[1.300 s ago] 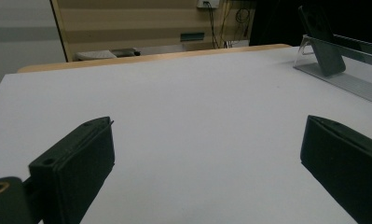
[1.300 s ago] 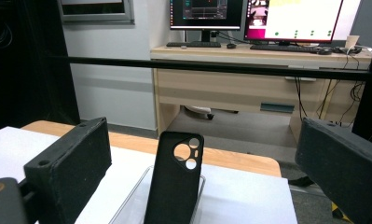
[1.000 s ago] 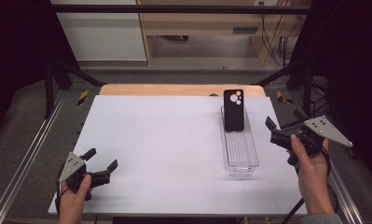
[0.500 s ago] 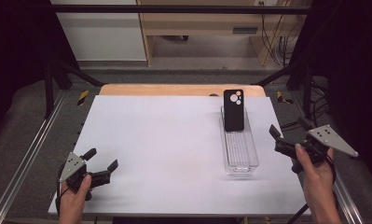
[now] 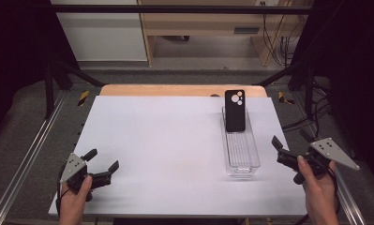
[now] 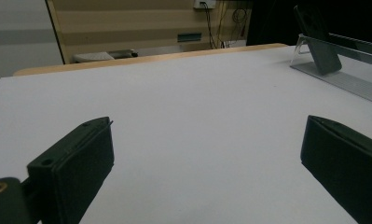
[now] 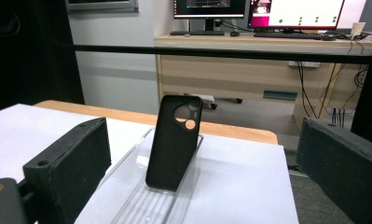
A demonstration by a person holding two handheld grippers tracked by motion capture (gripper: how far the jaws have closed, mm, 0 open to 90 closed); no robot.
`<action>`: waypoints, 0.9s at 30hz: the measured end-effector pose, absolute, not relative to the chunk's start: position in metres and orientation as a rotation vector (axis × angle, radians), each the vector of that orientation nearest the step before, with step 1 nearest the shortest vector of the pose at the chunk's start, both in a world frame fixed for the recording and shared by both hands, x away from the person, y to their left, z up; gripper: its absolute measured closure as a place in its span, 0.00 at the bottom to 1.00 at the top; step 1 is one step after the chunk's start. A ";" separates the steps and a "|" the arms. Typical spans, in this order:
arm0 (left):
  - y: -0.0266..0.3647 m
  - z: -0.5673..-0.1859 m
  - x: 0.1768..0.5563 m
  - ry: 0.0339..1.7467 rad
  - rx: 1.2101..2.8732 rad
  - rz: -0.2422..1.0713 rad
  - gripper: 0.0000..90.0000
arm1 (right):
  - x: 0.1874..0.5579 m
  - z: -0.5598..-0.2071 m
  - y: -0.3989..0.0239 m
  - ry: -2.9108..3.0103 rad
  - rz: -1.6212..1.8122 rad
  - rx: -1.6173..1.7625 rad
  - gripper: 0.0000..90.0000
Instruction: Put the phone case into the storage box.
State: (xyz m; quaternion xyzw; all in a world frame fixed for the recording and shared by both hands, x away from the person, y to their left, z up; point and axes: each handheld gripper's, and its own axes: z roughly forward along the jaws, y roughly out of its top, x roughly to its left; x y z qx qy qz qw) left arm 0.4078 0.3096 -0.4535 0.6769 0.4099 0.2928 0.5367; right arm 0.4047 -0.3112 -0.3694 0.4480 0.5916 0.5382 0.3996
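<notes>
High view: the black moulded phone case leans upright against the far end of the clear ribbed plastic tray, its camera cut-outs at the top. That tray lies on the white counter, just inboard of the right tool, which hangs off the counter's edge with its jaws spread wide and nothing between them. The left tool rests low over the near corner of the counter, well apart from the tray, its jaws likewise spread and empty.

In the right gripper view the case stands ahead of the jaws and between their lines, not yet within reach; no pad touches it or the tray. In the left gripper view the case sits far off toward that tool's right-hand jaw, with bare counter in front.

Judging by how things lie, the case rests in the tray untouched by either tool, so either it is set down and done, or the grasp is wholly still to do. The pictures cannot settle which.
</notes>
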 end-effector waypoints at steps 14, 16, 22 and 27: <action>0.309 -0.453 0.408 0.971 1.615 0.694 0.03 | 0.396 -0.395 -0.309 1.507 1.344 1.118 0.04; 0.309 -0.453 0.408 0.971 1.615 0.694 0.03 | 0.395 -0.398 -0.308 1.512 1.343 1.119 0.04; 0.309 -0.453 0.408 0.970 1.615 0.694 0.03 | 0.393 -0.406 -0.305 1.534 1.349 1.121 0.04; 0.308 -0.453 0.408 0.966 1.619 0.697 0.03 | 0.392 -0.413 -0.303 1.545 1.358 1.126 0.04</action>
